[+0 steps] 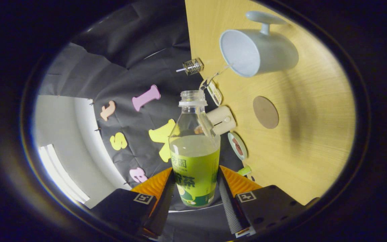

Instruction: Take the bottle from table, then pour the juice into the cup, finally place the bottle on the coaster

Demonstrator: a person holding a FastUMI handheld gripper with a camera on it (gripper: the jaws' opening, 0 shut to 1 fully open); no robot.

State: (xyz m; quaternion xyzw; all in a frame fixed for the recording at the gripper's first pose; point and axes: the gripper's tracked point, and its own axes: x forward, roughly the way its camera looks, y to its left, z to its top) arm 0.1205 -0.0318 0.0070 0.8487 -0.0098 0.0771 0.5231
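Green-labelled bottle point(195, 158) clamped btwn gripper point(196, 193) fingers, uncapped.

The bottle point(194, 148) is clear, glossy plastic with a smooth printed wrap around its lower half, and both ribbed, grippy-looking fingers point(228, 201) of the gripper point(195, 198) press against its sides. The tabletop point(314, 141) is pale wood grain with a soft satin sheen, and the round coaster point(265, 112) on it looks matt, like cork or board. The cup point(259, 50) has a smooth, matt-glazed finish.
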